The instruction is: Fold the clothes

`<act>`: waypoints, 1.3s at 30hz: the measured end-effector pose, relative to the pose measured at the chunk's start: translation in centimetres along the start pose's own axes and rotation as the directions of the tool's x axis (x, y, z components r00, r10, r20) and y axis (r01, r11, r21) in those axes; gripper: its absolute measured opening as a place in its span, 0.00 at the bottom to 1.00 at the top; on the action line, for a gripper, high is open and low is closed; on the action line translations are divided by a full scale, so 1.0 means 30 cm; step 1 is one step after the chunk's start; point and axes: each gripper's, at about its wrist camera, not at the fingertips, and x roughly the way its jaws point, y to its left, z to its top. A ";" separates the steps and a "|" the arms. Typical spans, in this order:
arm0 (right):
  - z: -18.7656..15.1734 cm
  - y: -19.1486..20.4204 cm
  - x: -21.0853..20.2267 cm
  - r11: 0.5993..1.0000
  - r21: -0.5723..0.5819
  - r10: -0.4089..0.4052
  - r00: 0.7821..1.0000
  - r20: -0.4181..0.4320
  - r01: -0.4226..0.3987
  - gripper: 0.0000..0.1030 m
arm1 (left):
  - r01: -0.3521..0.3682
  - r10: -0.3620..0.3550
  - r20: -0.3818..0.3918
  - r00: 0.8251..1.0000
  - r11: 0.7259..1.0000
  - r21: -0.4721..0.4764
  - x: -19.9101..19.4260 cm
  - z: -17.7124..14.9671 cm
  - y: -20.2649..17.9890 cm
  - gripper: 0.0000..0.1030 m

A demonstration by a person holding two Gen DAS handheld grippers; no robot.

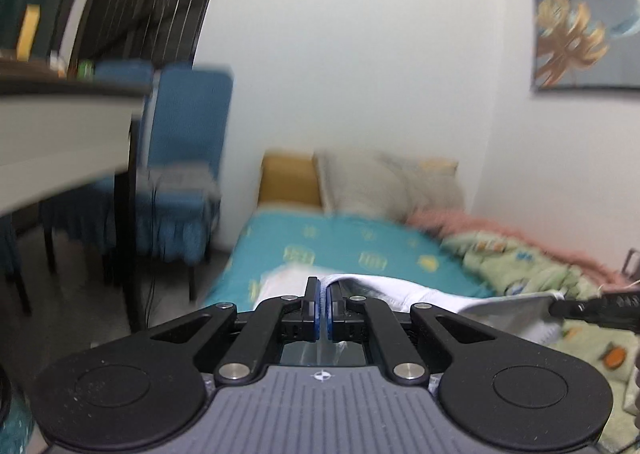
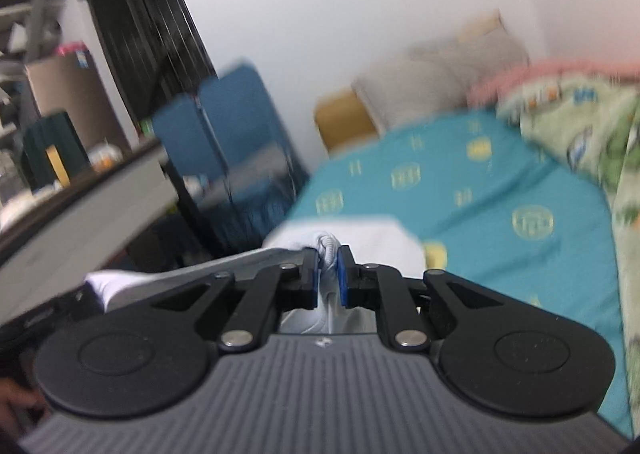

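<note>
Both tongs grip one white fabric garment [image 1: 400, 288] above the teal patterned bed sheet [image 1: 360, 238]: left tongs [image 1: 323, 290] pinched tight on its hem, right tongs [image 2: 329, 260] clamping a bunched fold.

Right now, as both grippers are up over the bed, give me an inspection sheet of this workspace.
Surface: bed with a teal patterned sheet, partly covered.
Job's things: one white garment, lifted off the sheet and spanning both grippers.
Clutter: green printed quilt and pink blanket bunched along the wall side; grey pillows at the head.
Grippers: left gripper shut on the garment's thin edge; right gripper shut on a bunched fold of it.
Cables: a thin dark cord hangs by the table leg, blurred.
Surroundings: blue covered chair, white-edged table, wall picture with gold leaves, cardboard box.
</note>
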 end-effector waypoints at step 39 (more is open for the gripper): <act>-0.127 -0.127 0.266 0.929 0.297 -0.151 0.959 -0.242 0.221 0.74 | -0.277 0.359 0.052 0.932 0.612 0.741 0.441 -0.394 -0.289 0.88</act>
